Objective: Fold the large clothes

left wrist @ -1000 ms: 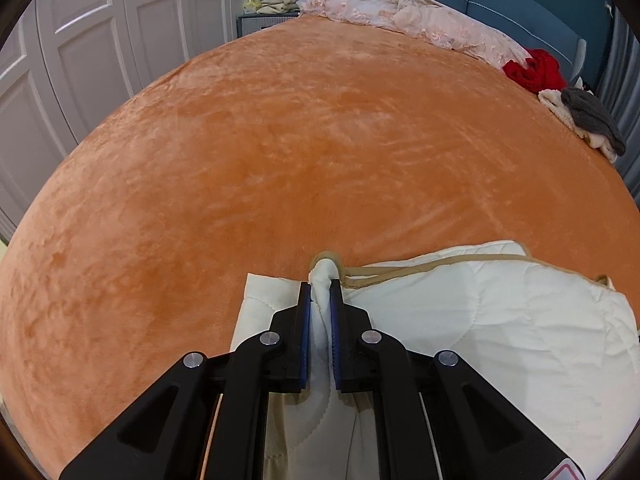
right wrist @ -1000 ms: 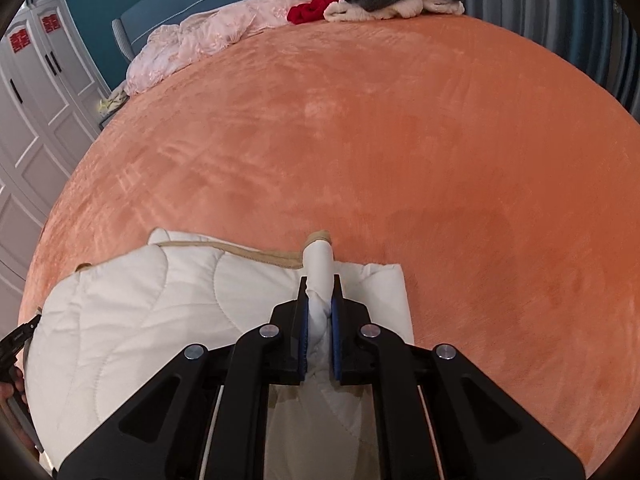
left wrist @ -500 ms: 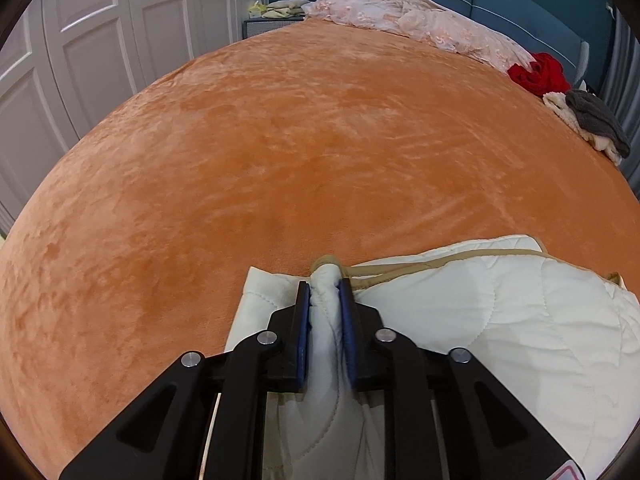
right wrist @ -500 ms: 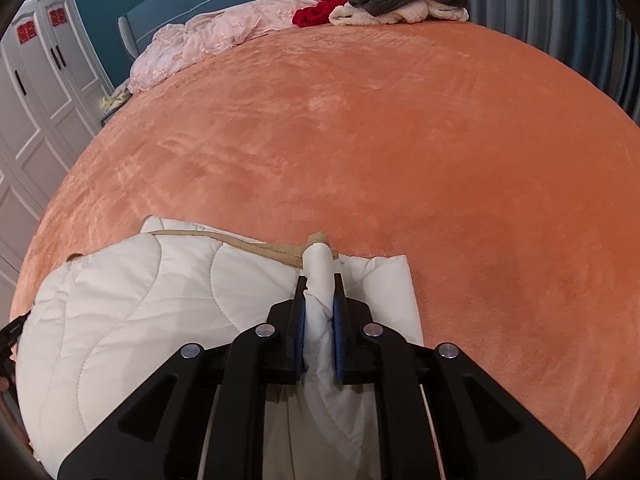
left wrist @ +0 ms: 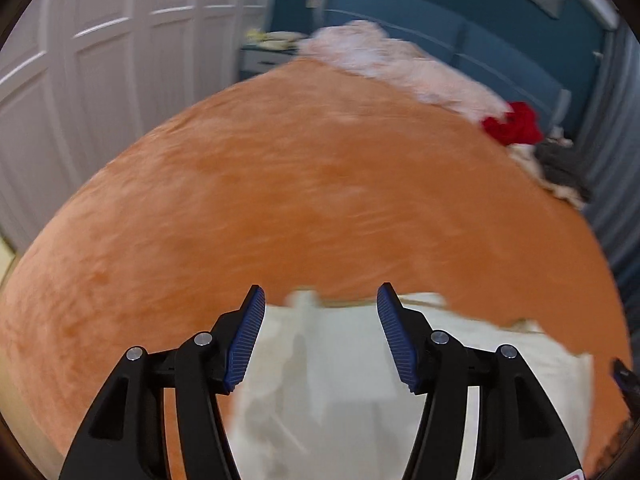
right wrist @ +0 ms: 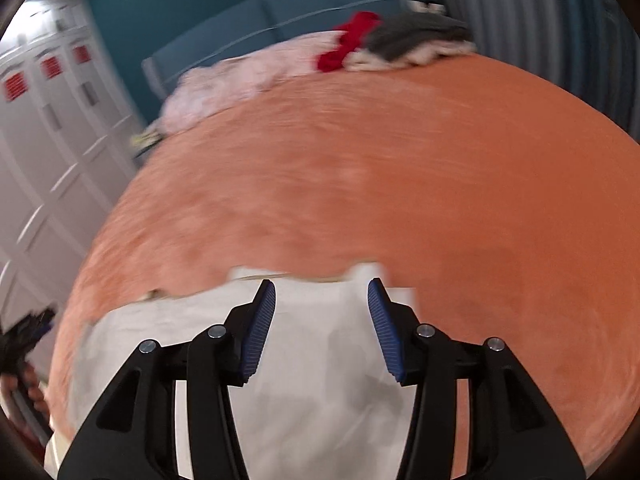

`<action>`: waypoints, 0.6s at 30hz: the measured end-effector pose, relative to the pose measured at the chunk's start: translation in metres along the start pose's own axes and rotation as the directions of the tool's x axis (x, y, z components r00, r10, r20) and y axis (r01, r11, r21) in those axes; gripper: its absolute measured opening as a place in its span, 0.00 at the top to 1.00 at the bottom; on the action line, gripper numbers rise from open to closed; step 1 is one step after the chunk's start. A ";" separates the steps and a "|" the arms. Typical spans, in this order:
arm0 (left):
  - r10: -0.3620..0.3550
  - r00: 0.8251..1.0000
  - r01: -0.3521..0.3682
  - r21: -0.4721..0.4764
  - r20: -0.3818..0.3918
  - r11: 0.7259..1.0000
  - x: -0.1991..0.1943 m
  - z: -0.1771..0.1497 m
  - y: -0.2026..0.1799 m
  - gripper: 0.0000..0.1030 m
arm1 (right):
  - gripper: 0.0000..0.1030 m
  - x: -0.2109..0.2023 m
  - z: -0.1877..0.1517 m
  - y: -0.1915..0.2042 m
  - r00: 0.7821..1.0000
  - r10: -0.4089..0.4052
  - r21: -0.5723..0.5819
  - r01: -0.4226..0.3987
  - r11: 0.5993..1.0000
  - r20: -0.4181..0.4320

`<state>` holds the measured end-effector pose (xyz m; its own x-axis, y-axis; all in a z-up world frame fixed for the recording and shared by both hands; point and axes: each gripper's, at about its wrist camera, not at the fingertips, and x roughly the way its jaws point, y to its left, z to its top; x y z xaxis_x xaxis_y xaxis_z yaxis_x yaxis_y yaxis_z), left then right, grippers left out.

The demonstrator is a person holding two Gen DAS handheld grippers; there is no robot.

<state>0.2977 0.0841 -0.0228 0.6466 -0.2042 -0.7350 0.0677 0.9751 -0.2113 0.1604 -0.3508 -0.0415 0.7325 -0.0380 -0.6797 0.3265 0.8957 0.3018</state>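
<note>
Lying flat on the orange bed cover point(left wrist: 320, 200), the cream quilted garment point(left wrist: 344, 360) occupies the near edge of the bed in both wrist views, directly below the two grippers. Its far edge carries a tan trim, and a small raised nub of fabric shows along that edge between the fingers in each view.

Left gripper point(left wrist: 320, 300): jaws spread wide, blue ribbed pads point(left wrist: 246, 340) facing each other with only the garment visible below the gap. Nothing is held.

Right gripper point(right wrist: 322, 292): jaws likewise spread wide, blue pads point(right wrist: 384, 332) apart, nothing between them but the cream fabric beneath. Nothing is held.

Whether either gripper touches the fabric cannot be told (both frames are blurred).

Surroundings:
- A pale pink bedspread point(left wrist: 400, 64) is bunched at the far end of the bed against the blue headboard point(left wrist: 460, 32).
- A red garment point(right wrist: 348, 44) lies just beside a grey and cream pile of clothes point(right wrist: 416, 40) at the far corner.
- White panelled wardrobe doors point(left wrist: 80, 100) stand along the left side of the bed.
- In the right wrist view, the other gripper's black body appears at the left edge, partly cut off.
</note>
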 end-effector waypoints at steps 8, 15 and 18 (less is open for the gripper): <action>-0.171 0.975 0.190 0.137 -0.140 0.972 0.036 -0.025 -0.101 0.57 | 0.89 0.042 -0.028 0.108 0.983 0.126 -0.216 -0.153 0.964 -0.134; -0.113 0.963 0.156 0.167 -0.245 0.974 0.097 -0.061 -0.125 0.91 | 0.91 0.086 -0.052 0.126 0.974 0.092 -0.238 -0.142 0.961 -0.208; -0.105 0.962 0.148 0.159 -0.251 0.976 0.107 -0.074 -0.123 0.96 | 0.93 0.103 -0.062 0.121 0.969 0.079 -0.230 -0.133 0.964 -0.233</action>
<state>0.3028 -0.0639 -0.1235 0.4240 -0.3206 -0.8470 0.2827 0.9354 -0.2126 0.2378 -0.2188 -0.1166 0.5962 0.1369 -0.7911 0.0798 0.9704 0.2280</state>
